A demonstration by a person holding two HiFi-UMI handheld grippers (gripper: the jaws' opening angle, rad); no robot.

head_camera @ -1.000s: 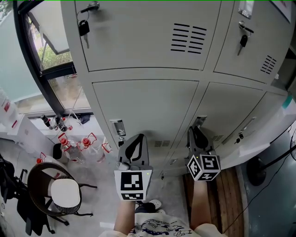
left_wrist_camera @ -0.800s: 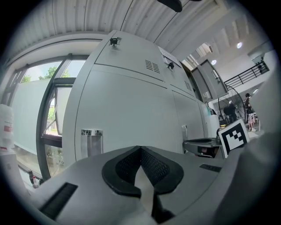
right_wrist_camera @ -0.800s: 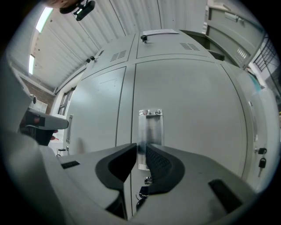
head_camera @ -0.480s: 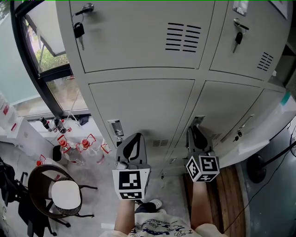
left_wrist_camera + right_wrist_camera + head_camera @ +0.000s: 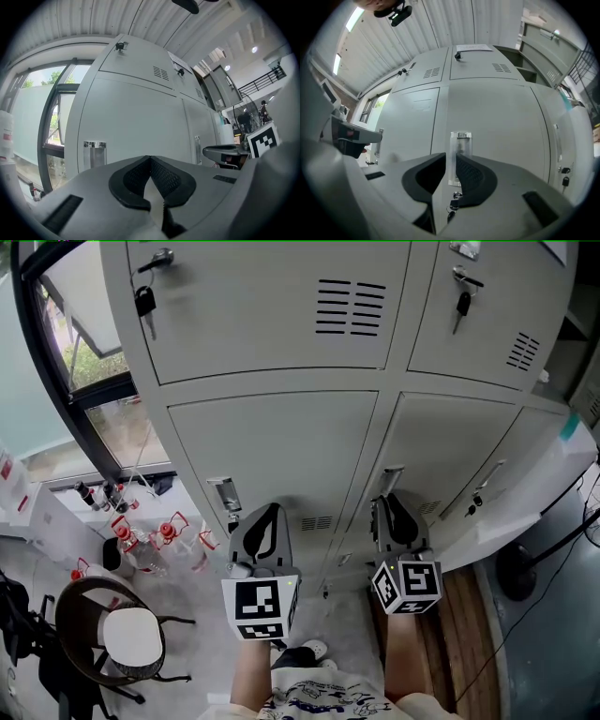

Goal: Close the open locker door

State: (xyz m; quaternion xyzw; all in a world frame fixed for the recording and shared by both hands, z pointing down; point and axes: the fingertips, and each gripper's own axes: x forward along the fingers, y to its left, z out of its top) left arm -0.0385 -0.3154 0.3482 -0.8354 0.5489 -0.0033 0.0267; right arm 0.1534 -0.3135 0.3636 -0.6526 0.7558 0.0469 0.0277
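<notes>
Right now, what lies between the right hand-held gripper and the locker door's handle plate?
Nothing: the right gripper view shows the handle plate unobstructed past the parted jaws of the right hand-held gripper.

Your lockers [image 5: 272,442] are pale grey, with black vent slits [image 5: 352,307] on the far doors and a black-headed key [image 5: 144,302] far left. Your left gripper [image 5: 270,509] and right gripper [image 5: 382,502] are grey, black-lined, and bear black-and-white square markers. Near left stand a chair [image 5: 131,634] with a white seat and dark frame, and red-topped bottles [image 5: 172,530]. Near right lie brown floorboards [image 5: 455,624].
</notes>
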